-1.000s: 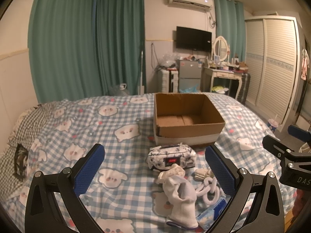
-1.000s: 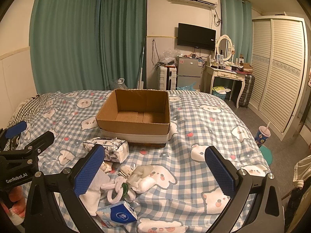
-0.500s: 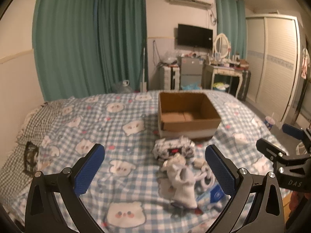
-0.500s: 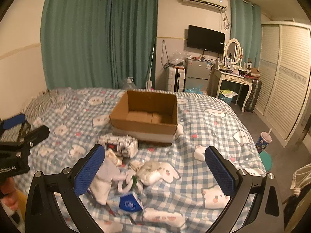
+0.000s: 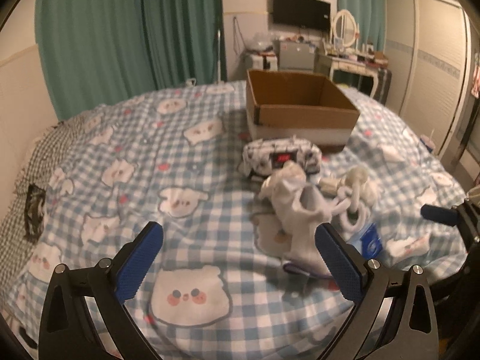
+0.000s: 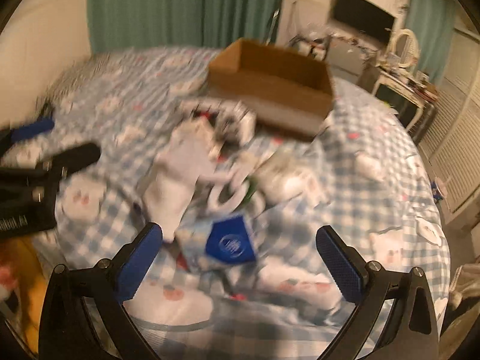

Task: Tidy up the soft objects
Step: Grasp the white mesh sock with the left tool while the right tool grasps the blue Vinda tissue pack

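Note:
A pile of soft things lies on the checked bedspread (image 5: 126, 162): a white sock (image 5: 295, 210) (image 6: 177, 180), a patterned pouch (image 5: 282, 157), a white ring toy (image 5: 352, 213) (image 6: 228, 193) and a blue tissue pack (image 5: 370, 240) (image 6: 229, 244). An open cardboard box (image 5: 300, 105) (image 6: 270, 87) stands behind them. My left gripper (image 5: 240, 261) is open and empty, just left of the sock. My right gripper (image 6: 240, 261) is open and empty, above the tissue pack. The right wrist view is blurred.
Green curtains (image 5: 129, 30) hang behind the bed. A wardrobe (image 5: 432, 69), a dressing table (image 5: 357, 63) and a TV (image 5: 301, 15) stand at the back right. A drink cup (image 5: 427, 144) stands on the floor right of the bed.
Both grippers have moved down and closer to the pile. The right one has swung over the tissue pack and tilted. Both stay open.

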